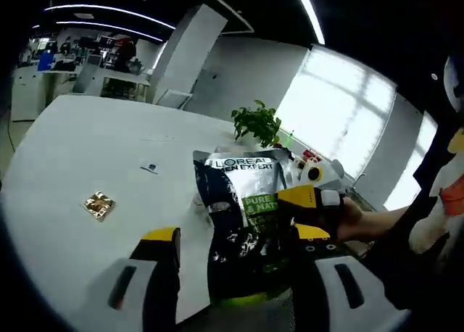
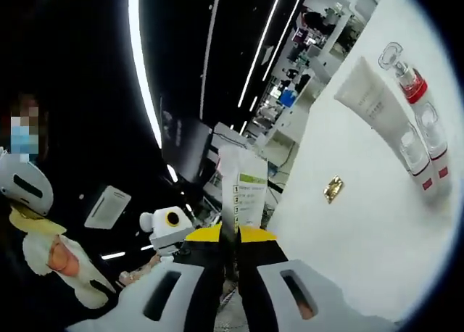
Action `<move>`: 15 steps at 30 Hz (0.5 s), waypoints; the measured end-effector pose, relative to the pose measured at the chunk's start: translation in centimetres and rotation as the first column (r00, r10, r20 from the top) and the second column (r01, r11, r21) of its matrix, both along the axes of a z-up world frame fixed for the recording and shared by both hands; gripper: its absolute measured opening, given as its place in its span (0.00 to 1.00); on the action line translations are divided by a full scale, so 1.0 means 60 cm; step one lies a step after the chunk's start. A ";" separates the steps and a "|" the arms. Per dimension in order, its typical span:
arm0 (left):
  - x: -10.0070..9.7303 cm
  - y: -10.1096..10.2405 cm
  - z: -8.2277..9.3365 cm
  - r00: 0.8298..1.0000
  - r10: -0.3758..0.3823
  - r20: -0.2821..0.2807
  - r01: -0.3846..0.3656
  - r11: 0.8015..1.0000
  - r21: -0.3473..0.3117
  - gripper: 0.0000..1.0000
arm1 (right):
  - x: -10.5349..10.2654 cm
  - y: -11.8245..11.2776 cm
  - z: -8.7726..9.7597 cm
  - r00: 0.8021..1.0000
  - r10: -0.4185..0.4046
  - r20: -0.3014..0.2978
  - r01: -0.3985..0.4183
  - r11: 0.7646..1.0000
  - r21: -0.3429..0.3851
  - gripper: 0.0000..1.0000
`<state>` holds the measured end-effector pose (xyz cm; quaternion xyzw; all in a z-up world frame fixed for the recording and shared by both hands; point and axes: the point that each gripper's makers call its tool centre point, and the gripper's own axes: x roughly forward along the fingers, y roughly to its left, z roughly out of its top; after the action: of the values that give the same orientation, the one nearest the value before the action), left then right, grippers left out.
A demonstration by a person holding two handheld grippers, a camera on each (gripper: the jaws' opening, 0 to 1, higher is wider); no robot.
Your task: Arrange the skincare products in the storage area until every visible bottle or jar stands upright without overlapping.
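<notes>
White worktop [image 1: 80,151] spreads ahead of my left fingers [image 1: 239,234], bare apart from a small gold wrapper [image 1: 98,204] lying well off to their left and a potted plant [image 1: 257,122] far beyond the tips. Between my left fingers hangs a black foil sachet pack [image 1: 235,209], printed with green lettering; these fingers stand wide, and the pack is not pinched by them. My right fingers [image 2: 230,236] reach in from the right side and are closed narrow on the pack's edge, so they alone carry it.

Past my right fingertips, far up the worktop, a white tube [image 2: 373,100] and two clear bottles with red bands [image 2: 424,129] lie flat, side by side and touching or nearly so. None of them stands upright yet.

My worry is the thin hold: the foil is slick and floppy, so it may slide out or fold over. Later, the lying bottles could roll once nudged, and the tube looks unlikely to stand steady on its cap.
</notes>
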<state>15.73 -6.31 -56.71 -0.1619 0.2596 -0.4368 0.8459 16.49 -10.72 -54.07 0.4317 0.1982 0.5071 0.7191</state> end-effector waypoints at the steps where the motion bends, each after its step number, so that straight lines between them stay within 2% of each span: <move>1: -0.003 -0.003 0.009 1.000 -0.023 -0.015 0.022 0.999 -0.045 0.55 | -0.004 0.002 0.012 0.999 0.041 0.017 -0.042 0.999 0.018 0.06; 3: -0.014 -0.014 0.038 0.993 -0.102 -0.063 0.088 0.977 -0.195 0.49 | -0.008 0.006 0.029 0.995 0.082 0.048 -0.084 0.996 0.036 0.06; 4: -0.021 -0.018 0.049 0.986 -0.150 -0.076 0.127 0.961 -0.247 0.46 | -0.011 0.008 0.038 0.993 0.106 0.060 -0.109 0.993 0.052 0.06; 6: -0.030 -0.026 0.062 0.977 -0.203 -0.062 0.176 0.938 -0.298 0.41 | -0.021 0.013 0.067 0.982 0.166 0.089 -0.175 0.978 0.111 0.06; 8: -0.037 -0.033 0.068 0.971 -0.235 -0.051 0.208 0.927 -0.314 0.41 | -0.027 0.016 0.088 0.973 0.204 0.106 -0.218 0.964 0.152 0.06; 11: -0.035 -0.034 0.079 0.970 -0.236 -0.060 0.198 0.909 -0.366 0.37 | -0.021 0.019 0.098 0.972 0.205 0.117 -0.221 0.964 0.148 0.06; 14: -0.034 -0.034 0.086 0.977 -0.210 -0.031 0.183 0.910 -0.373 0.16 | -0.003 0.021 0.081 0.981 0.159 0.111 -0.167 0.984 0.068 0.06; 15: -0.030 -0.034 0.088 0.983 -0.183 -0.027 0.160 0.912 -0.378 0.10 | -0.002 0.022 0.082 0.982 0.164 0.097 -0.172 0.982 0.075 0.06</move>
<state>13.95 -8.35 -51.43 -0.3100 0.2109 -0.5455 0.7496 16.38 -9.42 -49.18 0.4195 0.1802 0.5929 0.6634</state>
